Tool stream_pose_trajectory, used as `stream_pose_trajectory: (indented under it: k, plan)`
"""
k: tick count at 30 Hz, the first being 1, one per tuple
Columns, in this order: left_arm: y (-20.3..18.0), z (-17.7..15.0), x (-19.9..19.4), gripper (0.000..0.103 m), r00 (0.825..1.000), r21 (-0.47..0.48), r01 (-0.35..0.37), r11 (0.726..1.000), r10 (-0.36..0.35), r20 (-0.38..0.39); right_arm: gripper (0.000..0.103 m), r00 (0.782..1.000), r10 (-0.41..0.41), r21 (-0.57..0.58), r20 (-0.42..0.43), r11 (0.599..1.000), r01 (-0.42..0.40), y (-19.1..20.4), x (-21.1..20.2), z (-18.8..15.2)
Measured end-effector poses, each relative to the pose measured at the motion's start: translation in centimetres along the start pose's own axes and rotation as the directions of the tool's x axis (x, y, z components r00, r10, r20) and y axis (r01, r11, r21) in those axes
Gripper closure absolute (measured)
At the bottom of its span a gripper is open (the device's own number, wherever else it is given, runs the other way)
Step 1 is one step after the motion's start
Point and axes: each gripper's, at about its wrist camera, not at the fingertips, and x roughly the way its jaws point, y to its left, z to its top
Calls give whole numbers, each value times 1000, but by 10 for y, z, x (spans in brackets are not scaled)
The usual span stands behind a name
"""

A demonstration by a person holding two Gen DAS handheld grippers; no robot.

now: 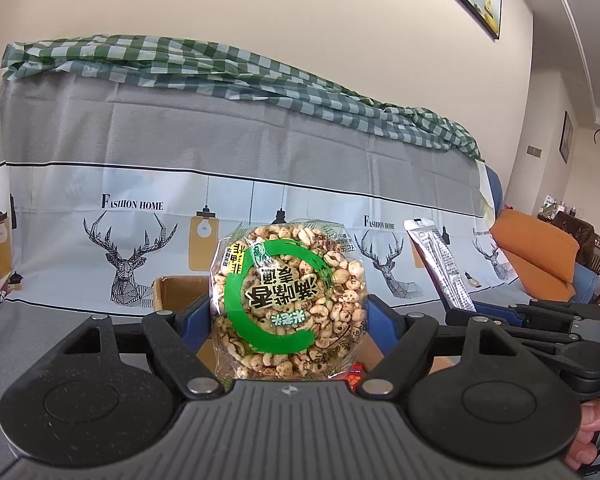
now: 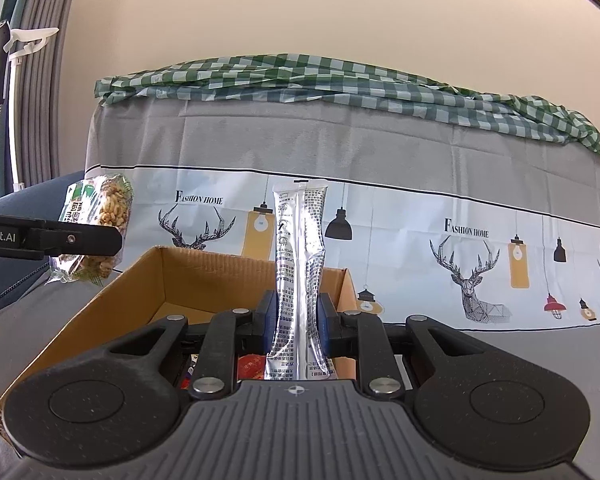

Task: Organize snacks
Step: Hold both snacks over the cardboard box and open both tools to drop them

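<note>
I have the rice cake [image 1: 288, 300] pinched upright between the closed-in fingers of my left gripper [image 1: 288, 312], label toward the lens, so it hangs clear above the box [image 2: 204, 276]; my right gripper [image 2: 298, 316] is clamped narrow on the silver sachet [image 2: 300, 264], standing on end over the box's near right side; I judge both are held high to drop in cleanly; red packets [image 2: 250, 364] already lie inside; beyond, far, the covered sofa [image 2: 380, 152] with a checked cloth [image 2: 300, 76] on top.
</note>
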Motion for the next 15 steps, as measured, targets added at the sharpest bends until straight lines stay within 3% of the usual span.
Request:
stream_pose_trajectory:
  k: [15]
  plan:
    - [-1,0,1,20,1000,6,5,1000,-5,0,81,1000,6,-15,3,1000,-6,1,-1,-1]
